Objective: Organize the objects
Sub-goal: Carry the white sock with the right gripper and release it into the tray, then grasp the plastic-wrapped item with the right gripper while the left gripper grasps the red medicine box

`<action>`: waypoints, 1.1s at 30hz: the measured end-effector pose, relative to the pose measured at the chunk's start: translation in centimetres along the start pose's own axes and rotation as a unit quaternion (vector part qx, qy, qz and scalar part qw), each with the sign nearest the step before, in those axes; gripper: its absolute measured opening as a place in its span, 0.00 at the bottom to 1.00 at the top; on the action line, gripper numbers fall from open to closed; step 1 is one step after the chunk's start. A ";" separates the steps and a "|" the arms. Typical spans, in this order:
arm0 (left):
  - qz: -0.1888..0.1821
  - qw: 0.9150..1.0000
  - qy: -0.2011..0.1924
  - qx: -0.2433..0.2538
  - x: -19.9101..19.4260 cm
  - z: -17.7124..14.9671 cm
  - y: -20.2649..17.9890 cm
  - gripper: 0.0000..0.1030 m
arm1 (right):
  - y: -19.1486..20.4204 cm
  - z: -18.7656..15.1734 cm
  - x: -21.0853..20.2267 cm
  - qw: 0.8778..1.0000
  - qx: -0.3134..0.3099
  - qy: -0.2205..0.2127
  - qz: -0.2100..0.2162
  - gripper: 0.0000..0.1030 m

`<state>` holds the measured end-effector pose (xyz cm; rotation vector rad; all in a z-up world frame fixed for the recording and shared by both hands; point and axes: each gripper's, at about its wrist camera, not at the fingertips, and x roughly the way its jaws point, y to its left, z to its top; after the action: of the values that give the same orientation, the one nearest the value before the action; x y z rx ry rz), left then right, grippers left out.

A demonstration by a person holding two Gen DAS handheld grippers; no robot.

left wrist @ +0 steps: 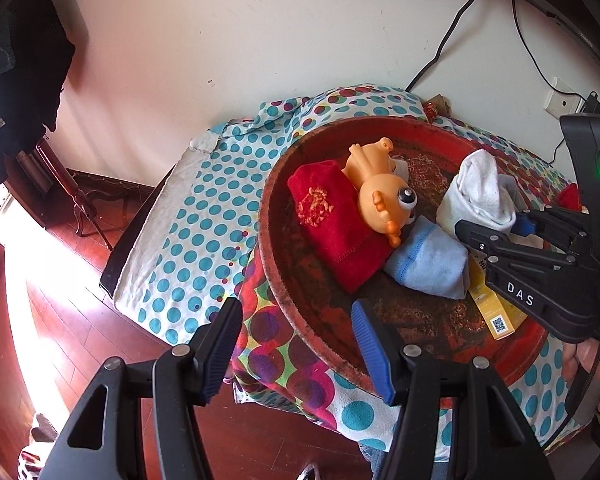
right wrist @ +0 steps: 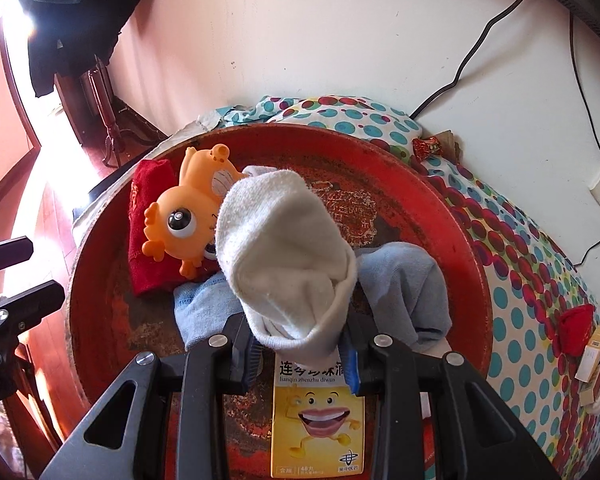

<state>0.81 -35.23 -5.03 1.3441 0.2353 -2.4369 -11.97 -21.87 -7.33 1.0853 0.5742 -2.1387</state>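
A white sock (right wrist: 284, 256) is clamped between the right gripper (right wrist: 300, 354) pads above the red tray (right wrist: 452, 240); the yellow box (right wrist: 318, 428) is partly hidden. The left gripper (left wrist: 296, 344) is held apart, empty.

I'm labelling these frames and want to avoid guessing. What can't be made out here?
- Yellow box: right wrist view, its upper print is covered by the white sock held in the right gripper; left wrist view, that gripper hides most of it.
- Grey-blue cloth: the white sock hides where it joins the light blue cloth.
- Red tray: near rim cut off behind gripper bodies in both views.
- Small items by the wall: too small.
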 end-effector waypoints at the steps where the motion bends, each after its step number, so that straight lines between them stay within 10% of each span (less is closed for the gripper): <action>1: 0.000 1.000 0.002 0.001 0.1 0.0 0.0 0.57 | 0.0 0.0 0.2 1.000 0.001 0.002 -0.001 0.32; 8: 0.001 1.000 0.006 0.004 0.4 -0.1 -0.5 0.57 | -0.7 -0.6 -1.8 0.999 0.018 -0.031 0.006 0.66; 16: 0.003 1.000 0.008 0.016 0.5 -0.2 -1.4 0.57 | -5.2 -4.3 -6.7 0.995 0.064 -0.070 0.007 0.72; 23: 0.011 0.999 0.008 0.037 0.4 -0.5 -3.0 0.57 | -16.9 -11.9 -8.4 0.983 0.161 -0.048 -0.072 0.73; 33: -0.007 0.996 0.000 0.085 -1.7 -1.0 -8.2 0.57 | -34.4 -21.3 -11.4 0.931 0.309 -0.030 -0.192 0.65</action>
<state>-0.63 -26.93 -4.30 1.4157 0.0378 -2.5174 -20.57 19.27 -6.86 1.3011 0.0666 -2.7934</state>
